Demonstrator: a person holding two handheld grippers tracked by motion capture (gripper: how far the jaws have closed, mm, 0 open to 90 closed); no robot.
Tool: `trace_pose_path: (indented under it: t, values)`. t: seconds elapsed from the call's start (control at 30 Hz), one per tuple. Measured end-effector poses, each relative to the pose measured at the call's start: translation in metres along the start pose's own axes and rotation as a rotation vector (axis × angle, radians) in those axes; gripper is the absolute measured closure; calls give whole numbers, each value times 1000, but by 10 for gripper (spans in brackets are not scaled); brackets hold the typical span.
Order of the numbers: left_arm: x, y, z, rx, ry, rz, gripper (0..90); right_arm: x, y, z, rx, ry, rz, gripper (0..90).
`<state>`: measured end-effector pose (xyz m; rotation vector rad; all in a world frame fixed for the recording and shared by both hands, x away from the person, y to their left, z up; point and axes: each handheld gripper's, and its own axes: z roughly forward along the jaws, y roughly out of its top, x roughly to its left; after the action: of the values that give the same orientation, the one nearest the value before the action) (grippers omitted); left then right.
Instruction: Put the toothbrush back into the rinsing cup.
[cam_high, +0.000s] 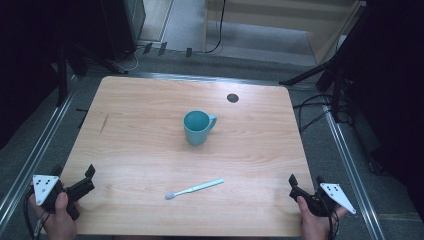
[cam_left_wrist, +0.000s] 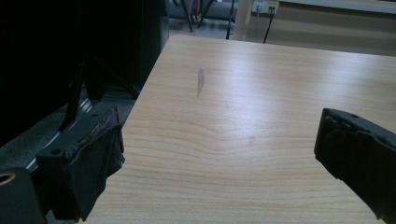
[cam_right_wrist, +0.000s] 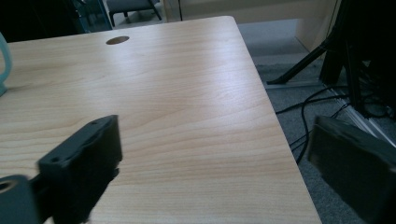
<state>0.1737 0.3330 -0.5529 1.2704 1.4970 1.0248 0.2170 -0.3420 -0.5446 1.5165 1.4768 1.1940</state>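
A teal mug (cam_high: 198, 127) stands upright near the middle of the wooden table (cam_high: 150, 115), handle to the right; its handle edge (cam_right_wrist: 3, 60) shows in the right gripper view. A pale teal toothbrush (cam_high: 195, 189) lies flat nearer the front edge, bristle head to the left. My left gripper (cam_high: 75, 176) rests at the table's front left corner, jaws wide apart with nothing between them (cam_left_wrist: 219, 154). At the front right corner my right gripper (cam_high: 306, 181) is open too, straddling the table's right edge (cam_right_wrist: 212, 163). Both are far from the mug and the toothbrush.
A round cable hole (cam_high: 232, 98) sits near the table's back right. A dark scuff (cam_high: 104, 123) marks the wood at the left. Tripod legs and cables (cam_high: 320, 107) lie on the floor to the right, metal rails (cam_high: 30, 155) run along both sides.
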Motion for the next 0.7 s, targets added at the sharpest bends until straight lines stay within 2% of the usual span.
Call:
trace_pose_path:
  t: [0.07, 0.17, 0.23, 0.27, 0.3, 0.33, 0.37, 0.4, 0.43, 0.5, 0.53, 0.6, 0.63, 0.7]
  values:
    - [0, 0, 0, 1, -1, -1, 14, 1, 0, 0, -8, -5, -14, 73]
    - [0, 0, 0, 0, -1, 0, 14, 1, 1, -1, -6, -9, -5, 181]
    - [0, 0, 0, 2, -6, -6, 14, 0, 2, -2, -3, 4, 8, 304]
    - [1, 0, 0, 3, -7, -7, 14, 0, 3, -3, 2, -4, 12, 375]
    - [1, 0, 0, 3, -7, -7, 14, 0, 3, -3, 2, -4, 12, 375]
    - [1, 0, 0, 3, -7, -8, 14, 0, 4, -3, 7, -1, 21, 449]
    - [0, 0, 1, 4, -8, -10, 14, 1, 6, -3, 14, 27, 11, 506]
    - [0, 0, 1, 6, -7, -9, 14, 3, 8, -4, 19, 31, -7, 582]
    - [0, 0, 1, 8, -6, -8, 15, 8, 13, -4, 35, 47, -41, 681]
    - [0, 1, 1, 11, -5, -6, 15, 13, 19, -4, 59, 84, -68, 736]
    - [0, 1, 1, 13, -5, -4, 15, 13, 19, -4, 59, 84, -68, 736]
    - [0, 1, 1, 14, -3, -3, 15, 20, 25, -4, 83, 158, -93, 792]
    - [0, 1, 1, 16, -1, -1, 15, 27, 29, -3, 103, 165, -138, 820]
    - [0, 1, 1, 16, 0, -2, 15, 31, 31, -2, 119, 174, -155, 828]
